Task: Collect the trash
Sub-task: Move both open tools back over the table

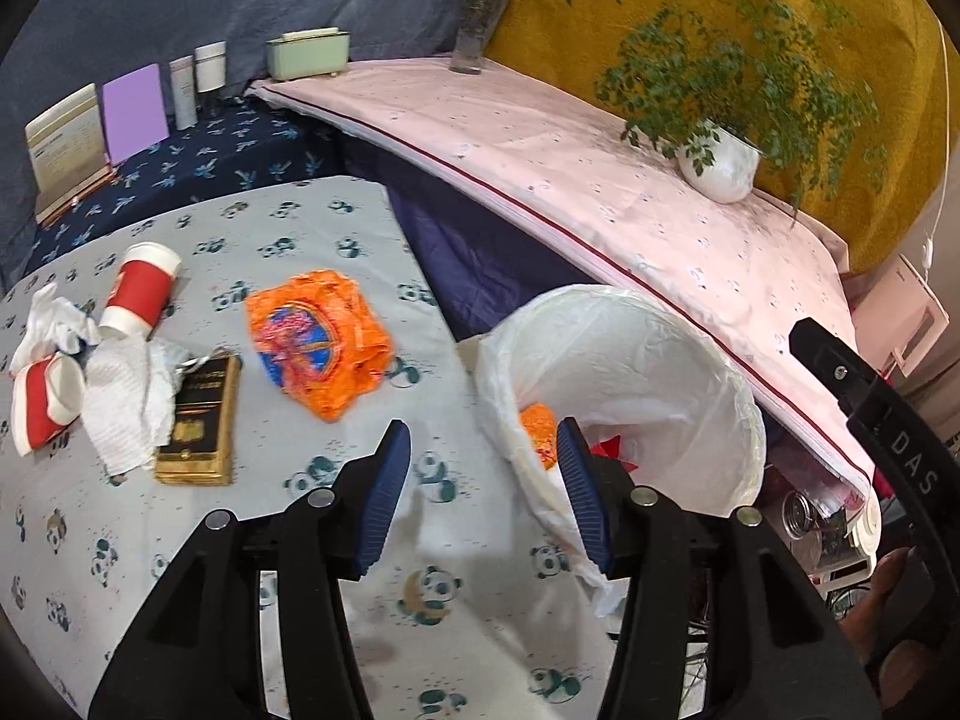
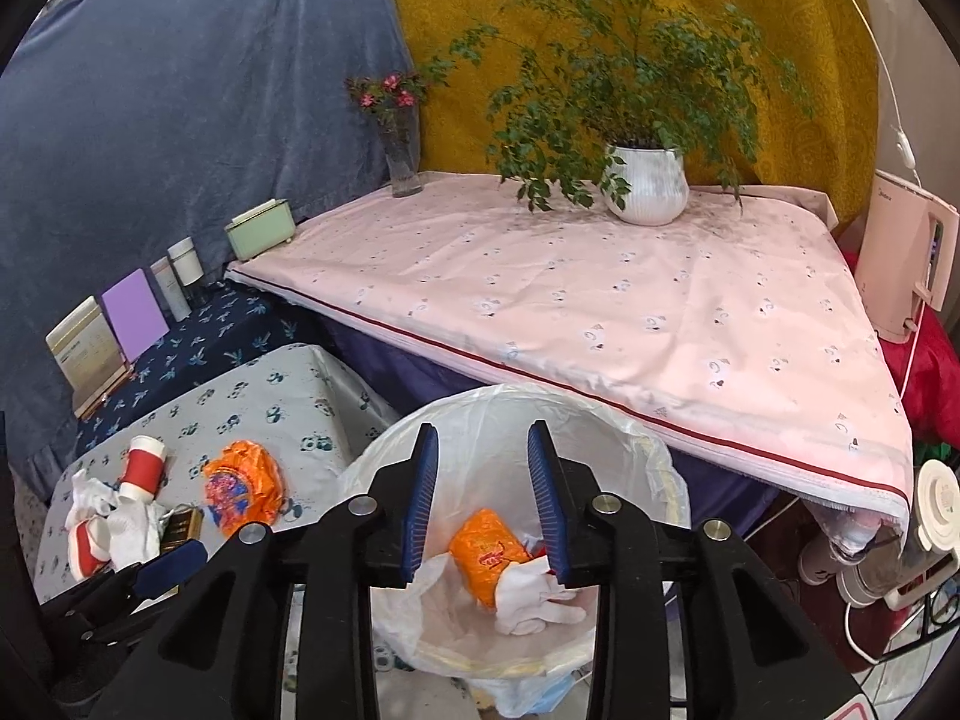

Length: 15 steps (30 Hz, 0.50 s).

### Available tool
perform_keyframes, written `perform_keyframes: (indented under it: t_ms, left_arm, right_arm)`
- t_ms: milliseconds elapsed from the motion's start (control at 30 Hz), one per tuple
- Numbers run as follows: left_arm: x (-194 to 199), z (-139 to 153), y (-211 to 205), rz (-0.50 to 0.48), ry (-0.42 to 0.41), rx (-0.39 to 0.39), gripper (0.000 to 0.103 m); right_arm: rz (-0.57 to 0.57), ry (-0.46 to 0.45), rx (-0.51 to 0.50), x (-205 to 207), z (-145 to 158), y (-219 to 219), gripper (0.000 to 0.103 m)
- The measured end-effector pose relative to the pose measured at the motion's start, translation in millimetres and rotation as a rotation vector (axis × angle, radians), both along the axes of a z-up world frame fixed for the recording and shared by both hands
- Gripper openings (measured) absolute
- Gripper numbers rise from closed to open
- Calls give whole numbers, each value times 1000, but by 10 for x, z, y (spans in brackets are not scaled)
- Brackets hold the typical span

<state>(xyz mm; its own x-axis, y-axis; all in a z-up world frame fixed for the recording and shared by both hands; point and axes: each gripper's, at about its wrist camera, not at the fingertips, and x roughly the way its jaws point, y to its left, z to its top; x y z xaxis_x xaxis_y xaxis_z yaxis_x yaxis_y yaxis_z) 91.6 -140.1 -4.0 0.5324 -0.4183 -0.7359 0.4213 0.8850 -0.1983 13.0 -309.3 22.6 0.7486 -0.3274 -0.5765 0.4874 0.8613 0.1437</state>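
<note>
light: bright, even | shadows: soft | blur: slight | edges: fisheye bending, dark corners

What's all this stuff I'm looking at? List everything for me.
Bin: one, white liner, beside panda table.
Wrapper in bin: one, orange.
Tissue in bin: one, white.
Wrapper on table: one, orange.
Cups: two, red-white, lying on table's left.
Tissues: white, between cups.
Box: one, black-gold, beside tissues.
Plant: one, white pot, pink table.
Vase: one, clear, pink flowers.
Left hand-held gripper: open, empty.
Right hand-held gripper: open, above bin.
</note>
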Motion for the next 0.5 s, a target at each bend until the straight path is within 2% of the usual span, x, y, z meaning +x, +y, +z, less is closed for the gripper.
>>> perform_keyframes:
  t_ms: [67, 267, 500]
  left_arm:
    - [13, 17, 146, 31, -8, -2, 57]
    - [91, 37, 632, 128, -16, -5, 62]
    - [182, -13, 1291, 275, -11, 8, 78]
  right_arm:
    - [18, -1, -5, 27, 21, 113, 37]
    - [79, 3, -21, 142, 59, 464, 42]
    - [169, 24, -34, 318, 22, 960, 48]
